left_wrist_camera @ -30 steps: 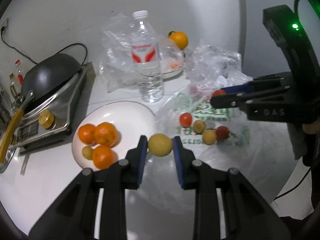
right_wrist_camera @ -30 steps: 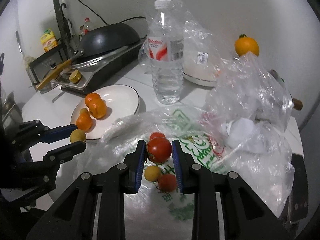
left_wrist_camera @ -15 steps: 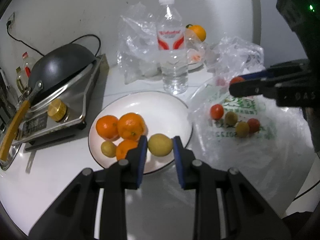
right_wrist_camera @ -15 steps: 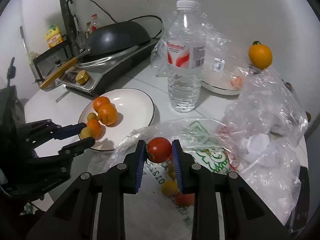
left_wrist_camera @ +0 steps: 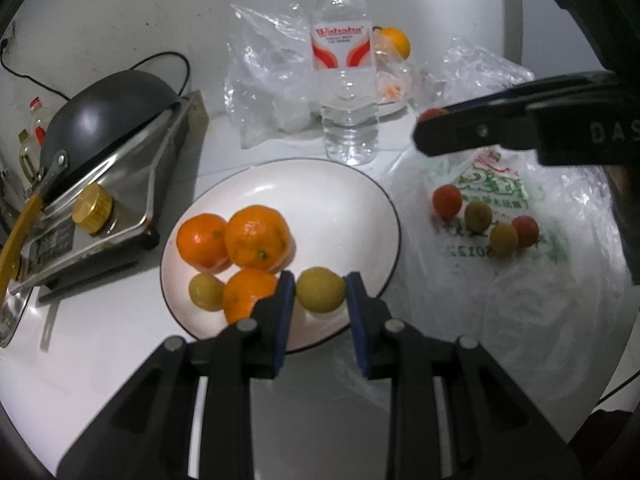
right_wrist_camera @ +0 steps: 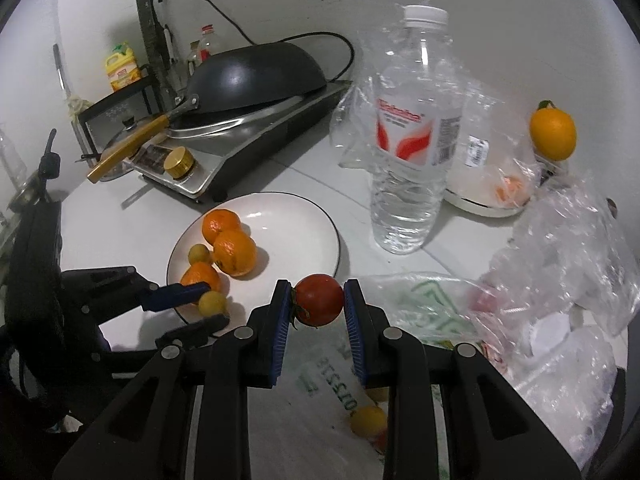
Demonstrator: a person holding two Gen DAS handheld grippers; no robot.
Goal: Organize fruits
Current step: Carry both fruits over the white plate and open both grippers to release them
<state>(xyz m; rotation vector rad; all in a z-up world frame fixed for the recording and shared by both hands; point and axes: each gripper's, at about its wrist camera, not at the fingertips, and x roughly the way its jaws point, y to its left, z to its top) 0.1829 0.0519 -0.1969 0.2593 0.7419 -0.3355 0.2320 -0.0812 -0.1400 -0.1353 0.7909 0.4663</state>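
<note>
Status: left hand-held gripper point(left_wrist_camera: 320, 294) is clamped on a small yellow fruit point(left_wrist_camera: 320, 289), held over the near rim of the white plate point(left_wrist_camera: 360, 196). Pads press the fruit on both sides. Right hand-held gripper point(right_wrist_camera: 318, 306) is clamped on a red tomato point(right_wrist_camera: 319, 306), held above the edge of the printed plastic bag point(right_wrist_camera: 332, 376), just right of the plate.

Plate sits mid-tabletop and carries three mandarins point(left_wrist_camera: 256, 238) and another small yellow fruit point(left_wrist_camera: 206, 291), all bunched on its left half.

Left wrist view only: the fruit left on the bag, two red tomatoes point(left_wrist_camera: 447, 201) and two yellowish fruits point(left_wrist_camera: 478, 216), in a loose cluster. The right gripper shows there side-on, the tomato just a red sliver at its tip.

Right wrist view only: the left gripper side-on with its yellow fruit at the plate's near rim, a second plate point(right_wrist_camera: 480, 204) under clear plastic behind the water bottle point(right_wrist_camera: 412, 148), and a yellow carton point(right_wrist_camera: 122, 72) on a rack at the far left edge. On the bag it shows only one yellow fruit clearly, below the right finger.

Both views: black wok point(right_wrist_camera: 256, 76) on a cooker point(right_wrist_camera: 240, 140) toward the far left, and an orange point(right_wrist_camera: 553, 132) at the far right edge.
</note>
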